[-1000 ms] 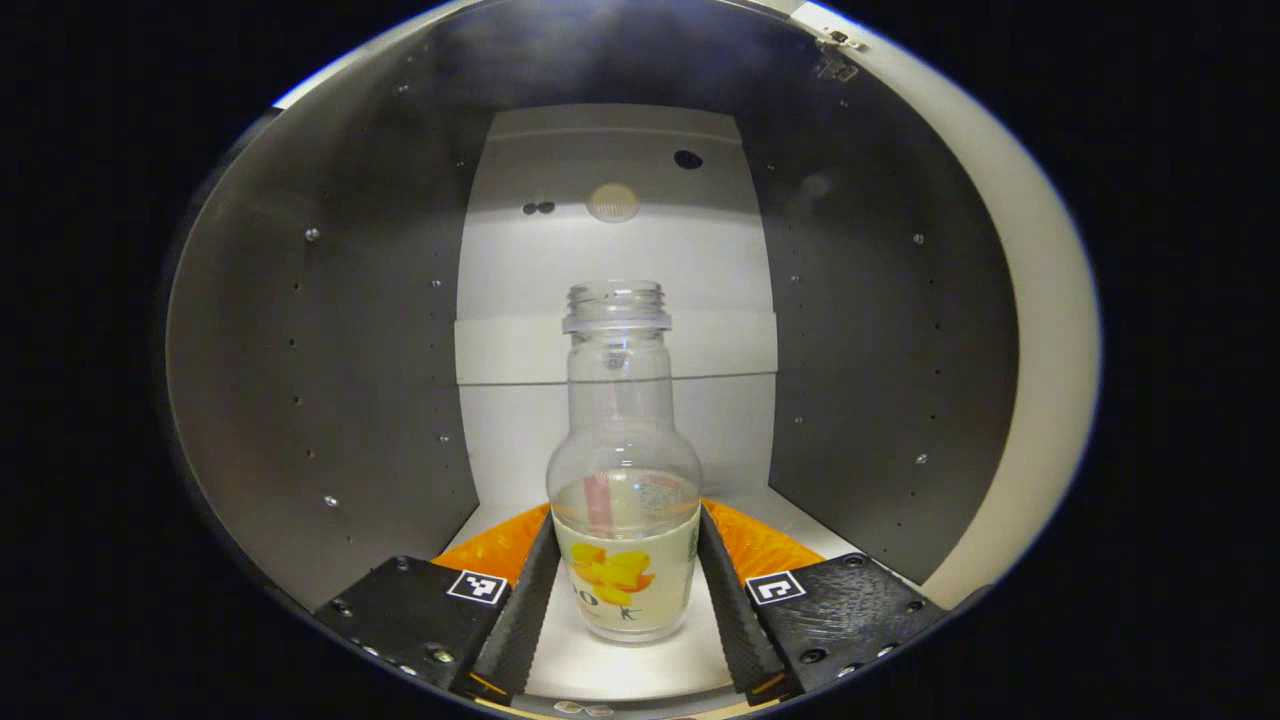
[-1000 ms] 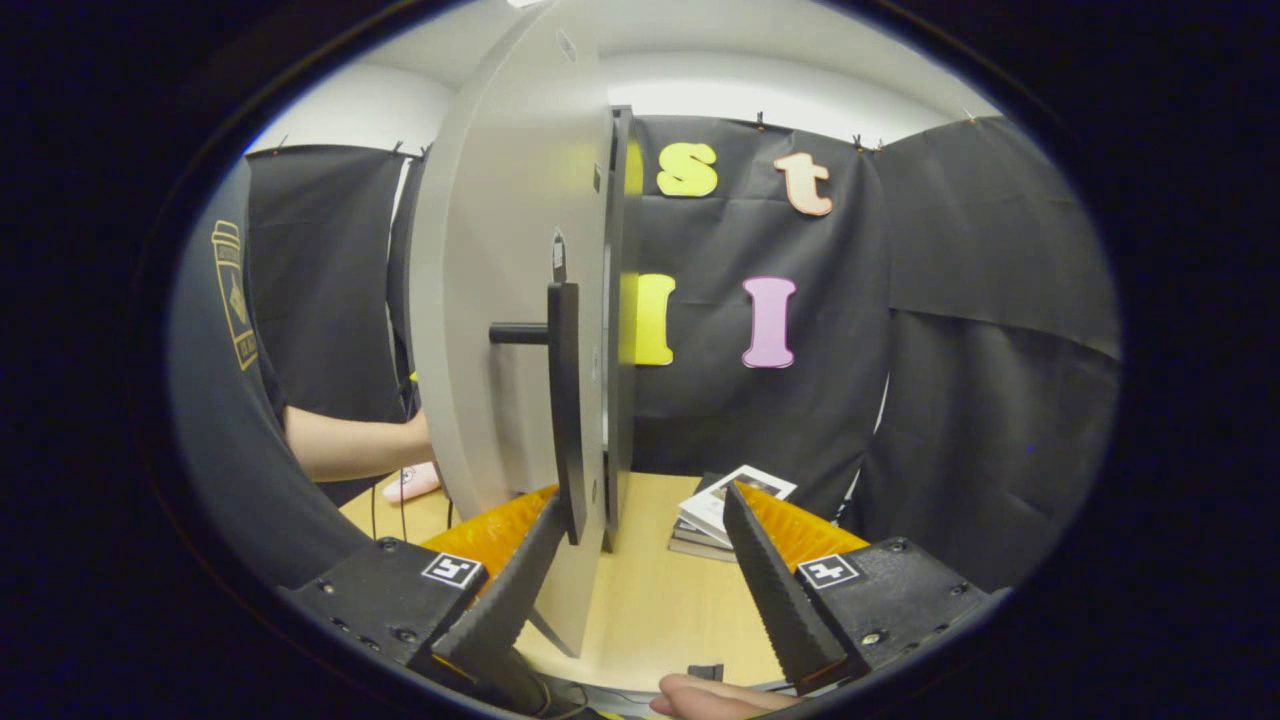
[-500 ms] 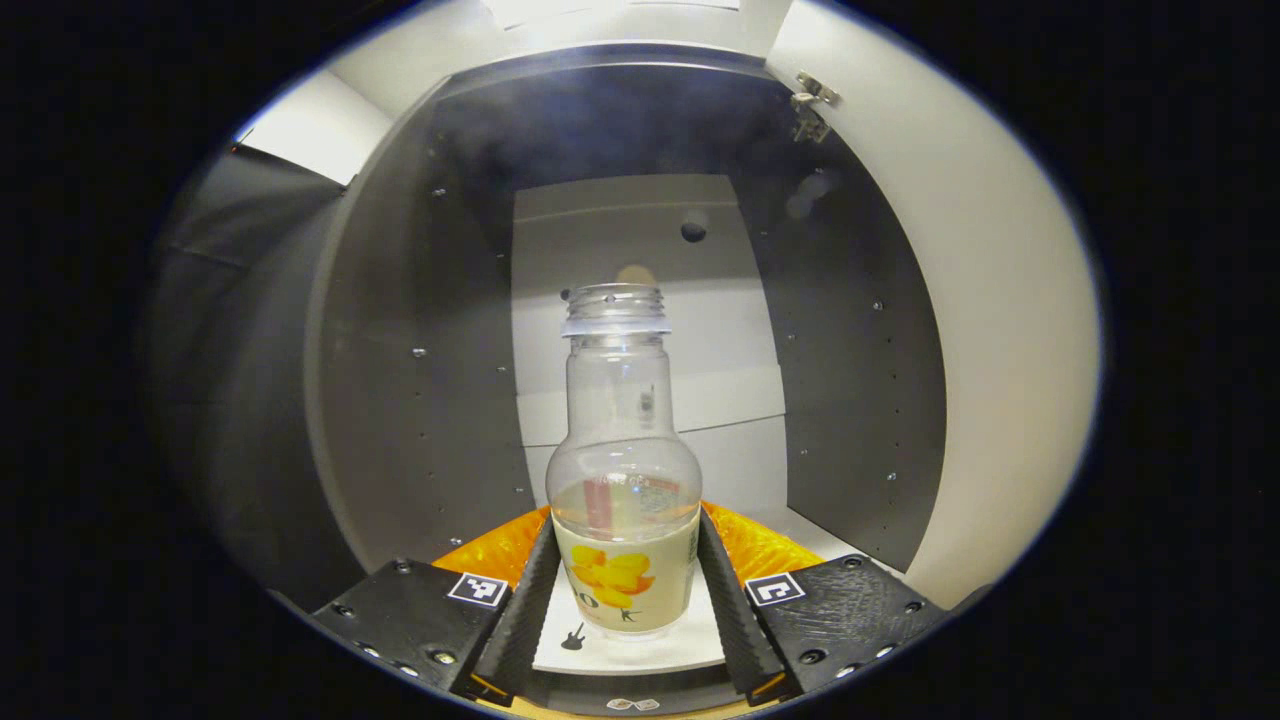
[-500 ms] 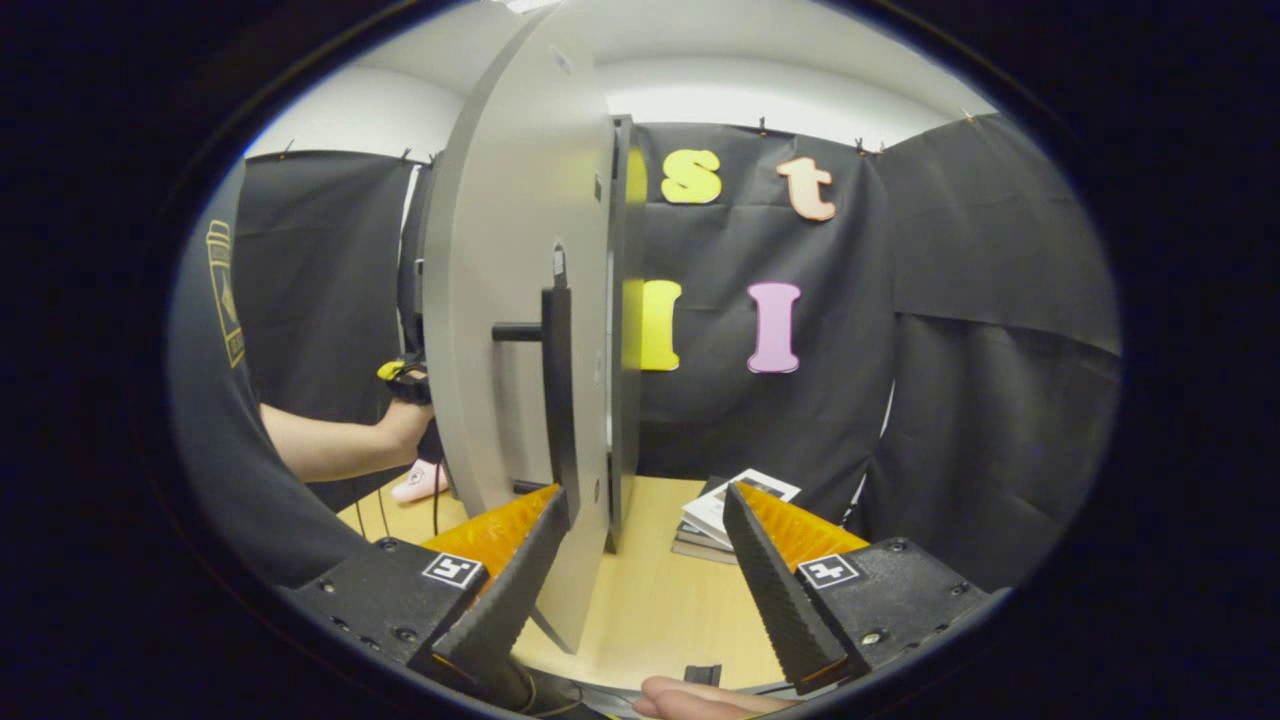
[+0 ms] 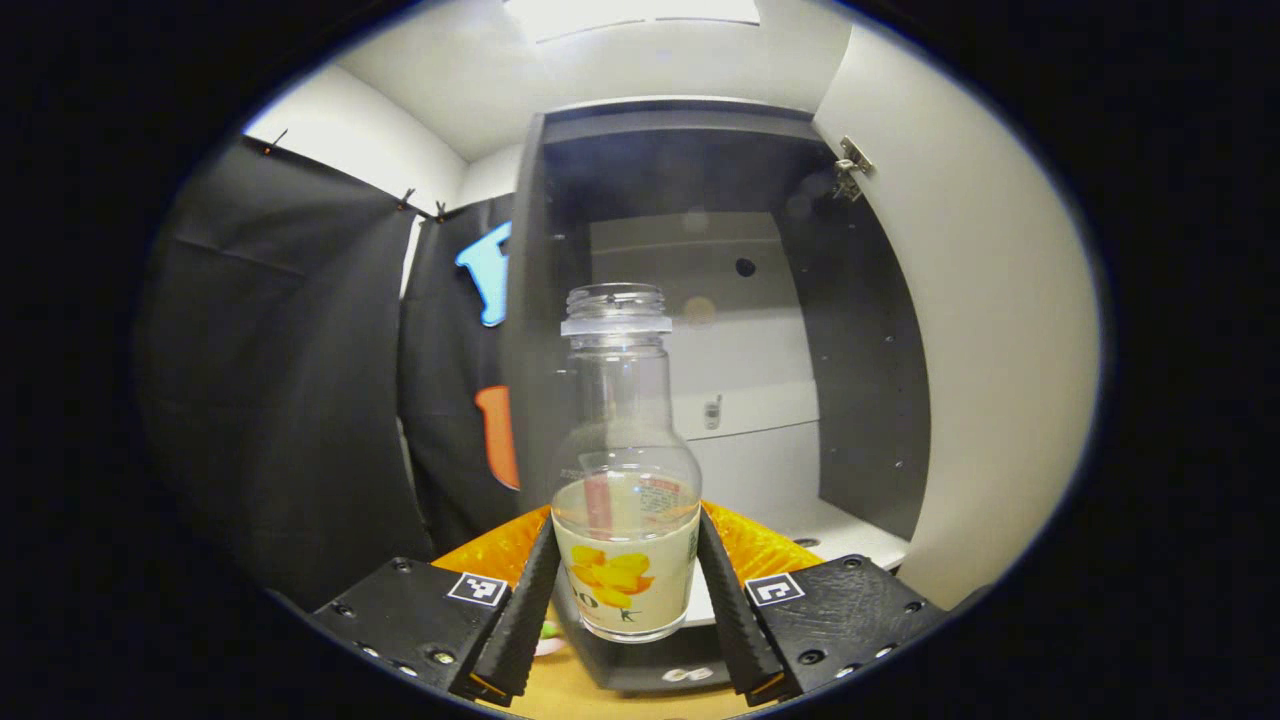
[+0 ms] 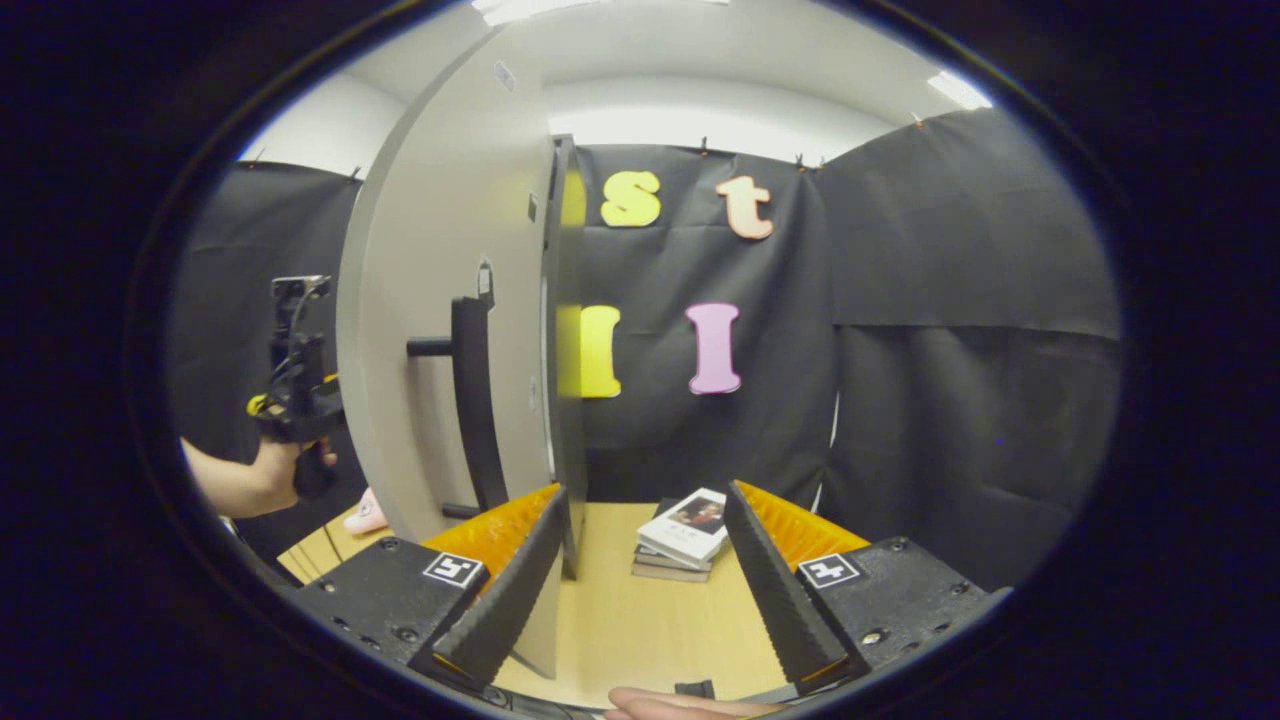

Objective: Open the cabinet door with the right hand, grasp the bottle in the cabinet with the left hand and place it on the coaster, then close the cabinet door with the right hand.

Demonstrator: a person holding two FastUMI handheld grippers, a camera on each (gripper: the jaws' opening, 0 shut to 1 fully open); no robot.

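While clamped upright in left tongs (image 5: 625, 600), capless bottle (image 5: 622, 500), part-filled.

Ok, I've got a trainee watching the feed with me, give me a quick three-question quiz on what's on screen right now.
1. True or false: the left gripper is shut on the bottle.
2. Multiple choice: the door is A) shut, B) open, C) off its hinges.
3. Fill in: on the table, past the right gripper, lies a stack of ____.

Key
1. True: both fingers press the bottle's sides, and it has no cap.
2. B: the door stands open, its handle free of the open right gripper.
3. Books.
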